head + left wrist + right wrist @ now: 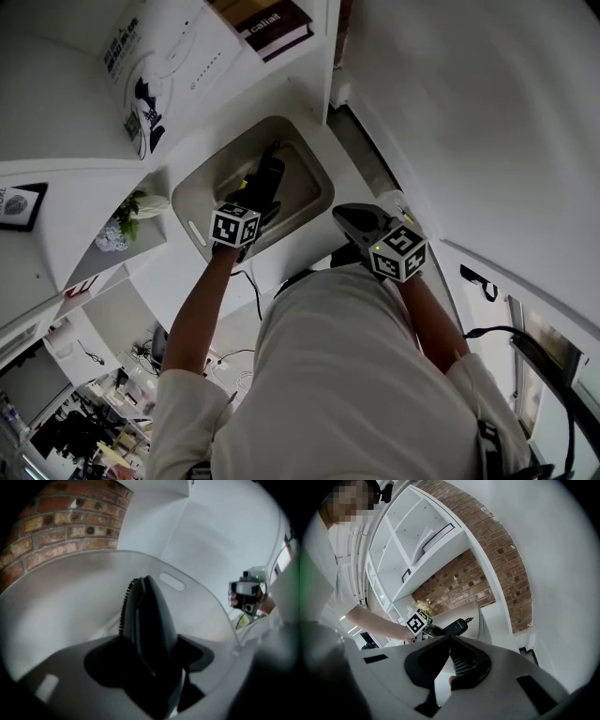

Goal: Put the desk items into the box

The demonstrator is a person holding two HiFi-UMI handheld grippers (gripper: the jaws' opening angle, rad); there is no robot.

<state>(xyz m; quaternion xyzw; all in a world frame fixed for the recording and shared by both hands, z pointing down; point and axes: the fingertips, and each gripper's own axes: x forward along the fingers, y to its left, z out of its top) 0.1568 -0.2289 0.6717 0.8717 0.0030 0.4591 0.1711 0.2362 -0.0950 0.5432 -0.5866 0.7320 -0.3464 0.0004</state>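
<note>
Box (305, 183) – the open white container lies directly beneath and around the left gripper (150, 634); its wall with a handle slot rises just ahead of the jaws.

Left gripper: clamped on the black item (147, 616), a slim dark piece with a coiled edge, held inside the box opening and not yet let go.

Right gripper (450, 639): jaws closed together with nothing between them, parked well to the right of the box, beside the person's body.

Progress – judged as one placement in its final stage: lower and release are outstanding. No further desk items are visible near either gripper, so the remaining count cannot be determined.
</note>
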